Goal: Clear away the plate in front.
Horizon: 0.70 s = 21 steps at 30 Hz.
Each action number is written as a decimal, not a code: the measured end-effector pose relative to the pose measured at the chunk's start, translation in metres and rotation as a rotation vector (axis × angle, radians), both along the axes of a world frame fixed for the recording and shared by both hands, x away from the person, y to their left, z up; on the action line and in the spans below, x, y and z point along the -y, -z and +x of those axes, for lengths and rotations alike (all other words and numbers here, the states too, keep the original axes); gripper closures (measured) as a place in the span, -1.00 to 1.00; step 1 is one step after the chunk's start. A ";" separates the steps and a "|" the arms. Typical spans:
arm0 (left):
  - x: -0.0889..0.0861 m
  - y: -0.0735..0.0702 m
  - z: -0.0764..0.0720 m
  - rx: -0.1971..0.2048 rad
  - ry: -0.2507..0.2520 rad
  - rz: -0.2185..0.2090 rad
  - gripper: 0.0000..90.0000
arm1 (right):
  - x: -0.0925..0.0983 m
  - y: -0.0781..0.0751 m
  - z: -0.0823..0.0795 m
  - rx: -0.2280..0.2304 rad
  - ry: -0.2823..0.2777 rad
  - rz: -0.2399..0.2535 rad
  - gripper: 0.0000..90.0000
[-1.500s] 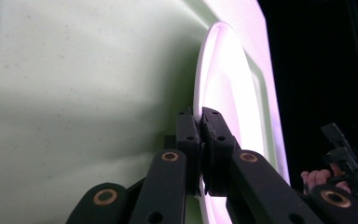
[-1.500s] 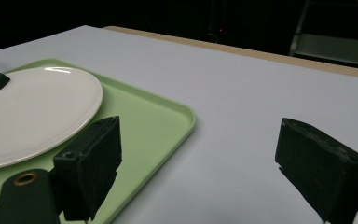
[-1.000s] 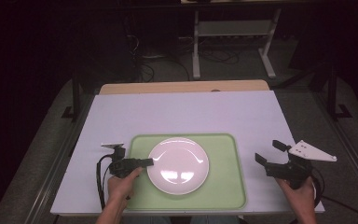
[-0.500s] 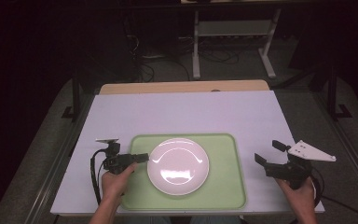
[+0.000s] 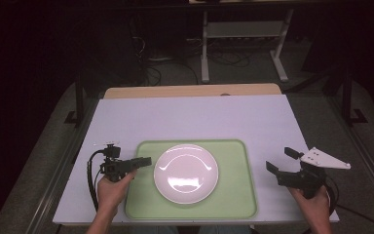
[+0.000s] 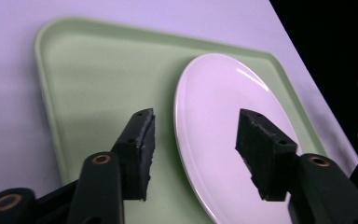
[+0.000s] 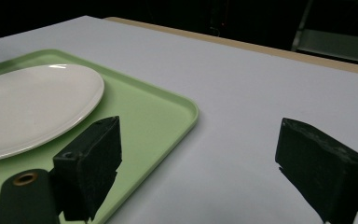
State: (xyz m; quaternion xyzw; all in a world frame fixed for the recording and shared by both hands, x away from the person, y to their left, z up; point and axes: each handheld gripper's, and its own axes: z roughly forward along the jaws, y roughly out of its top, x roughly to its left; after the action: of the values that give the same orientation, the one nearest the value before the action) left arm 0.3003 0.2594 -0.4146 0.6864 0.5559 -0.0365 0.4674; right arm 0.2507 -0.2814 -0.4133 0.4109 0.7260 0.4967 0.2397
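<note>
One white plate [image 5: 186,173] lies flat in the middle of one green tray [image 5: 233,151], which sits at the table's [image 5: 195,117] near edge. The left gripper [image 5: 145,161] hovers over the tray's left rim, its jaws spread wide and aimed at the plate's left edge, just short of touching. The right gripper [image 5: 282,160] waits with jaws parted off the tray's right side, apart from the plate, so the left hand is nearer.

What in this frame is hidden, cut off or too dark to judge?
- Plate: near rim cut off by the bottom edge, left gripper view.
- Tray: left part runs off frame, right gripper view.
- Floor clutter behind the table: too dark in the high view.
</note>
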 end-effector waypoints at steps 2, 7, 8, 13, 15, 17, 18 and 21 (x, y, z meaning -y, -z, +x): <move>-0.001 -0.002 -0.002 0.037 0.025 0.040 -0.03 | 0.001 0.000 0.000 0.003 0.000 0.000 -0.70; -0.002 -0.005 -0.010 0.117 0.084 0.108 -0.19 | -0.001 0.000 0.000 -0.004 -0.001 -0.009 -0.70; -0.003 -0.006 -0.011 0.139 0.097 0.120 -0.20 | -0.001 0.001 0.001 -0.002 -0.004 -0.014 -0.70; -0.008 -0.010 -0.019 0.225 0.138 0.169 -0.24 | -0.003 0.001 0.001 -0.007 -0.007 -0.028 -0.70; -0.011 -0.012 -0.022 0.254 0.152 0.192 -0.26 | -0.003 0.001 0.000 -0.011 -0.006 -0.030 -0.70; -0.015 -0.014 -0.025 0.276 0.163 0.208 -0.27 | -0.003 0.002 0.000 -0.014 -0.007 -0.035 -0.70; -0.016 -0.015 -0.026 0.292 0.163 0.225 -0.27 | -0.003 0.002 0.000 -0.015 -0.007 -0.036 -0.70; -0.020 -0.017 -0.030 0.323 0.173 0.259 -0.30 | -0.003 0.003 0.001 -0.019 -0.007 -0.039 -0.70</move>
State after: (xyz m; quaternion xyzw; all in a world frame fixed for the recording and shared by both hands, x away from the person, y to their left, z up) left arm 0.2702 0.2794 -0.3977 0.7827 0.4131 0.1057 0.4533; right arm 0.2512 -0.2783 -0.4159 0.4083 0.7392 0.4793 0.2392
